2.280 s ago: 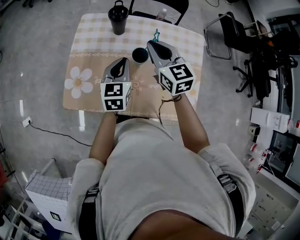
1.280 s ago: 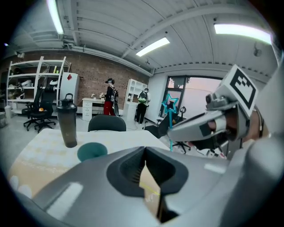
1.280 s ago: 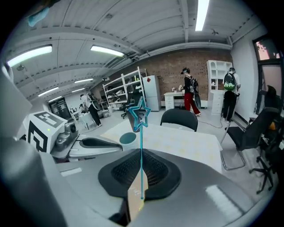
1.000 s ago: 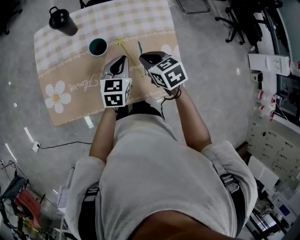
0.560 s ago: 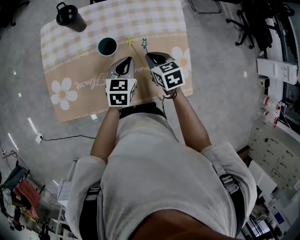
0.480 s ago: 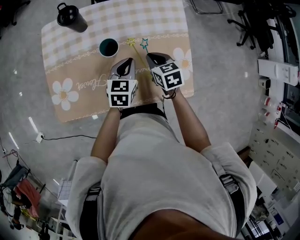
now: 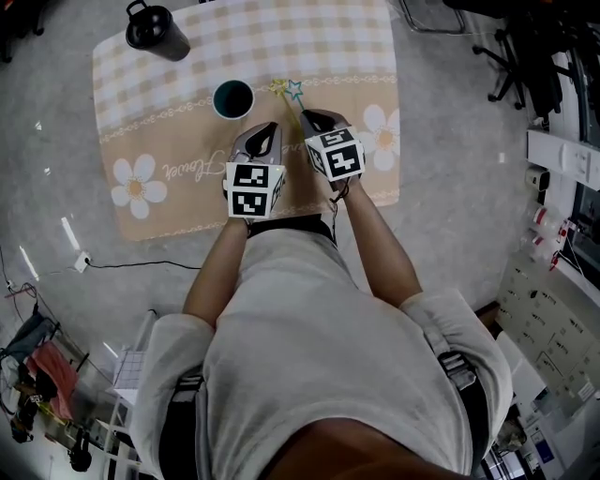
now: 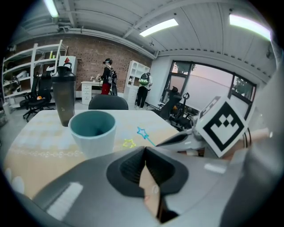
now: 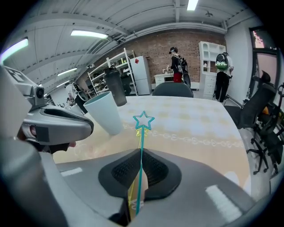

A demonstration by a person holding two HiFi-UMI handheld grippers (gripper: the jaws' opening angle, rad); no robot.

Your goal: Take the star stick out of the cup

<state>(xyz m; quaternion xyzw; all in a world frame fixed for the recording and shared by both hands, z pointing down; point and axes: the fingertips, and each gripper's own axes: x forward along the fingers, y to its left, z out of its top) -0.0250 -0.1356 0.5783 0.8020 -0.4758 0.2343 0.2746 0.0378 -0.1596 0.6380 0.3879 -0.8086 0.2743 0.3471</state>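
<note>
My right gripper (image 7: 314,117) (image 9: 141,153) is shut on a thin blue star stick (image 9: 143,119), whose star (image 7: 294,91) points away from me, right of the cup. The cup (image 7: 232,98) (image 8: 93,131) (image 9: 104,113) is pale outside and teal inside; it stands upright and no stick shows in it. A yellow star stick (image 7: 278,87) (image 8: 128,143) lies close beside the blue one; it also runs through the right jaws' gap, and I cannot tell if it is gripped. My left gripper (image 7: 267,129) (image 8: 145,150) is shut on nothing, just left of the right one.
The table wears a tan cloth (image 7: 169,131) with checks and white flowers. A black bottle (image 7: 157,28) (image 8: 63,95) stands at its far left corner. A chair (image 8: 108,103) sits behind the table, office chairs (image 7: 525,56) to the right, and people stand far back.
2.3 s ago the right gripper held the blue stick right next to the cup. It now holds it further right of the cup. The left gripper has stayed shut beside it.
</note>
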